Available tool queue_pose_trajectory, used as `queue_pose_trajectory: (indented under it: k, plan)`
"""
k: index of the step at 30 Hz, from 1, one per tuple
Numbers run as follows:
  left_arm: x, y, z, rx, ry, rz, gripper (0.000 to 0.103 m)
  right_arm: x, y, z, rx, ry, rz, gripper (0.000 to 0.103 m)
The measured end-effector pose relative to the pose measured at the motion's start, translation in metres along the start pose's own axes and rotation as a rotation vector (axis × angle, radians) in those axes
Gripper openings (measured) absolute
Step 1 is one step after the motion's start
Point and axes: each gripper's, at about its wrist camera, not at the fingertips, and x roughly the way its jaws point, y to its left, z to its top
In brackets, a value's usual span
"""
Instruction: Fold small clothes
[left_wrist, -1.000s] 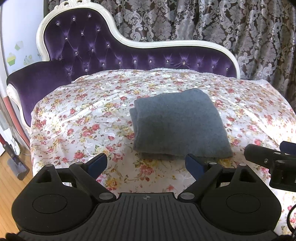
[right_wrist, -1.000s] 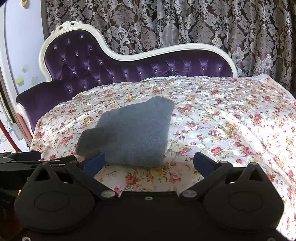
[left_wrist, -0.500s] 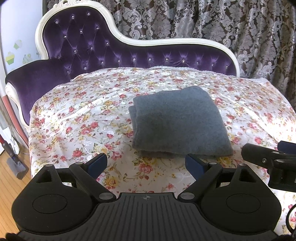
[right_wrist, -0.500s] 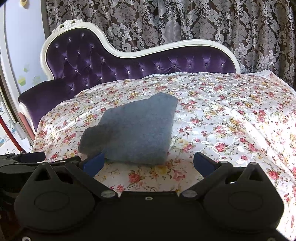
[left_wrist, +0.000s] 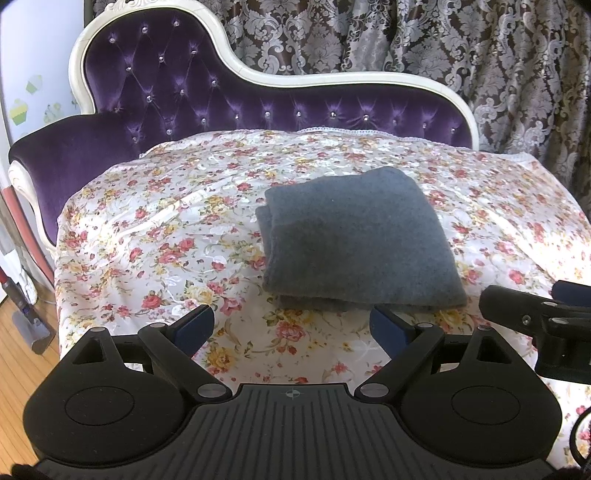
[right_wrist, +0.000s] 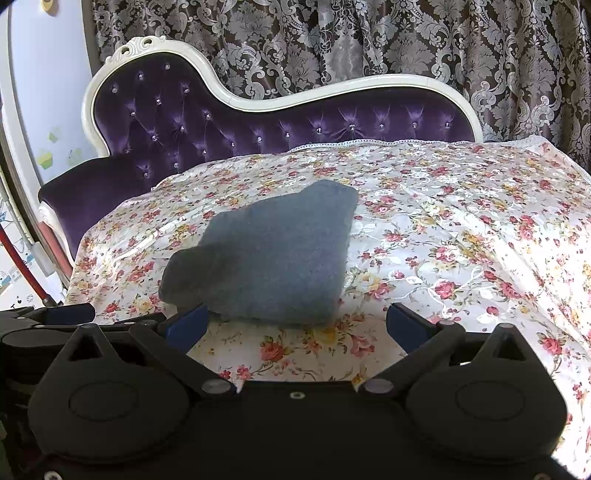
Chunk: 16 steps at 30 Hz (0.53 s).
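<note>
A folded grey garment is seen lying flat on the floral cover of a purple tufted chaise, roughly mid-seat. In the left wrist view its shape is near-rectangular, with the long axis running from the near edge toward the backrest; stacked layer edges are shown on its left side and along the near edge. In the right wrist view the same garment appears skewed, one corner pointing toward the backrest and a rounded lobe sticking out at lower left.

The left gripper is held just short of the garment's near edge, jaws spread wide, nothing between them. The right gripper is likewise spread and empty, its left finger just at the garment's near edge; contact cannot be told. Patterned curtains are hung behind the chaise.
</note>
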Motion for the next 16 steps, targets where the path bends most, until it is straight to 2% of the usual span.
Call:
queue_pose_trajectory:
  k: [16]
  plan:
    - [0.0046, -0.0007, -0.0026, 0.007, 0.009, 0.0, 0.092, 0.0039, -0.002, -0.0017, 0.013, 0.019, 0.018, 0.102]
